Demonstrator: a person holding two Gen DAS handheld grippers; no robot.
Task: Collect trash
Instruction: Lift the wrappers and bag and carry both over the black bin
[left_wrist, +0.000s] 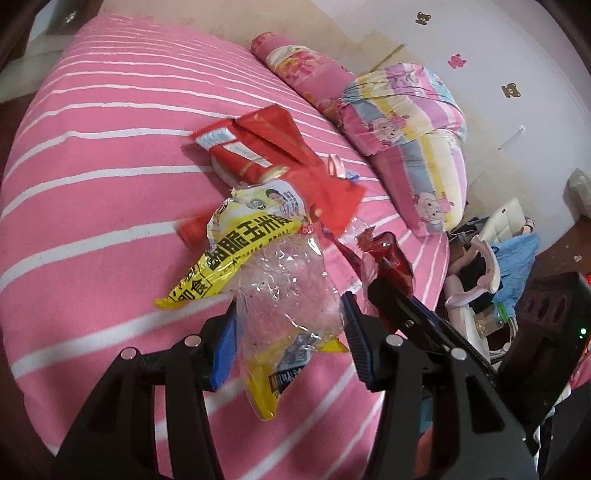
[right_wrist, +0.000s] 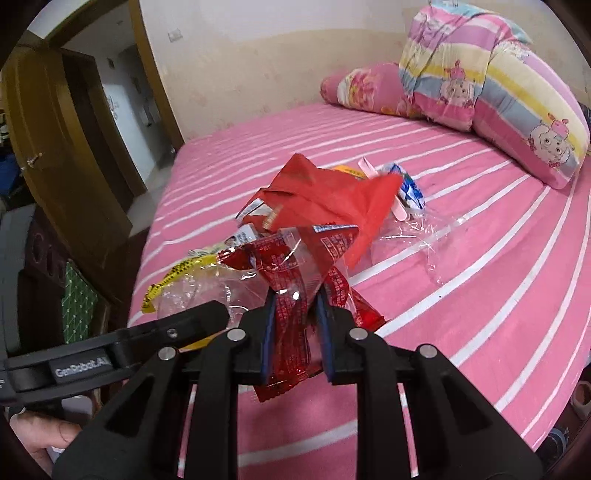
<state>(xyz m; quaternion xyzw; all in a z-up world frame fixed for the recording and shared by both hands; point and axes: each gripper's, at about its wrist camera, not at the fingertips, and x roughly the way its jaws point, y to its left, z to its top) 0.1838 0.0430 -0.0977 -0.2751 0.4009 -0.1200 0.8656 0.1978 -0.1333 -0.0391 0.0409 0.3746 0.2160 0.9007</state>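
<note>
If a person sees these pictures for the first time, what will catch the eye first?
First, the pile of trash in the middle of the pink striped bed, topped by a crumpled red bag. Next, the two grippers in front: the left gripper holds a yellow and clear wrapper, and the right gripper holds a red wrapper. A colourful folded quilt lies at the far corner of the bed.

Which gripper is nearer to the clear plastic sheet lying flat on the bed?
Right. The right gripper, shut on a red wrapper, is beside the clear plastic sheet. The left gripper, holding a yellow-and-clear bag, is on the far side of the right one.
</note>
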